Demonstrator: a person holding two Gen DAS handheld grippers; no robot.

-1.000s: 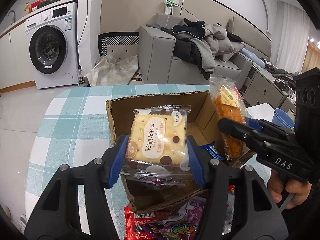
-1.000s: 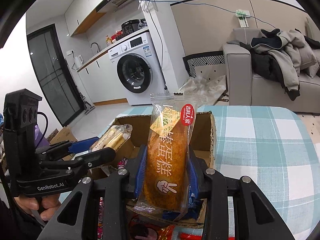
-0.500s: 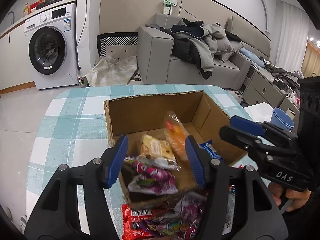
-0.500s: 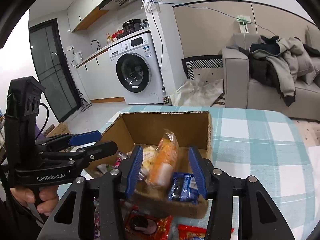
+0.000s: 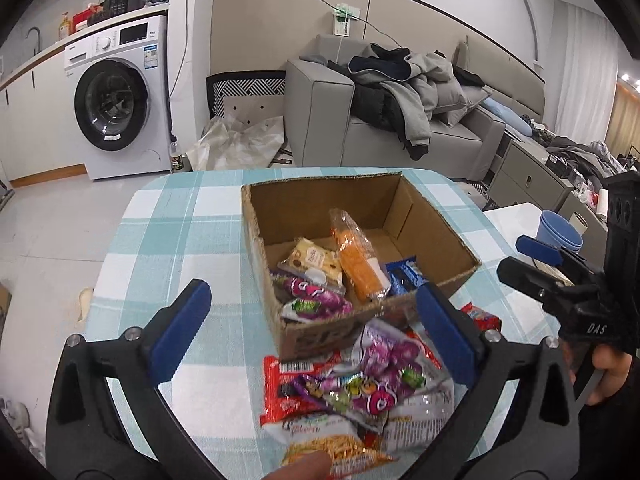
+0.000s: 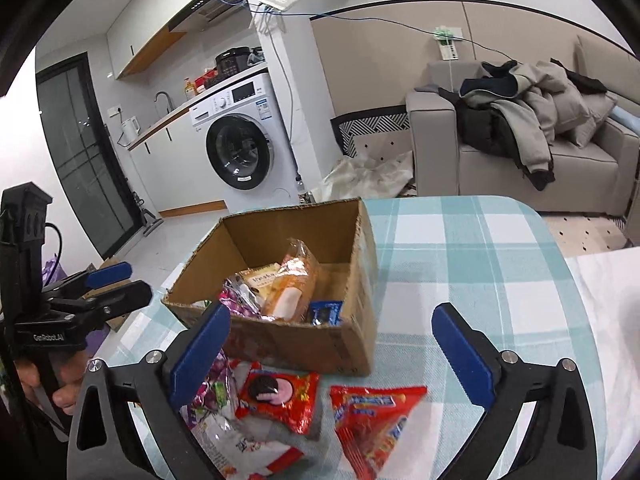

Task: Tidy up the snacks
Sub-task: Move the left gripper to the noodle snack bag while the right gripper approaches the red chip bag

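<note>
Left gripper (image 5: 312, 320) and right gripper (image 6: 330, 344) just opened wide, empty, cracker pack (image 5: 314, 260) and orange cake (image 5: 358, 258) lying in cardboard box (image 5: 320, 196), loose snacks (image 5: 360, 384) on checked table (image 5: 180, 232)

A white washing machine (image 5: 120, 108) stands at far left under a white counter (image 6: 180, 112) with a tap and bottles on it, and pale cabinets hang above. The floor (image 5: 52, 216) is pale and glossy. A grey sofa (image 5: 384, 136) sits at the far side, heaped with dark and grey coats (image 5: 404, 84). Behind it the wall (image 5: 280, 12) is beige panelling, with a cable running to a socket. Sheer curtains (image 5: 580, 72) hang far right, and a dark glass door (image 6: 76, 152) stands at far left.
</note>
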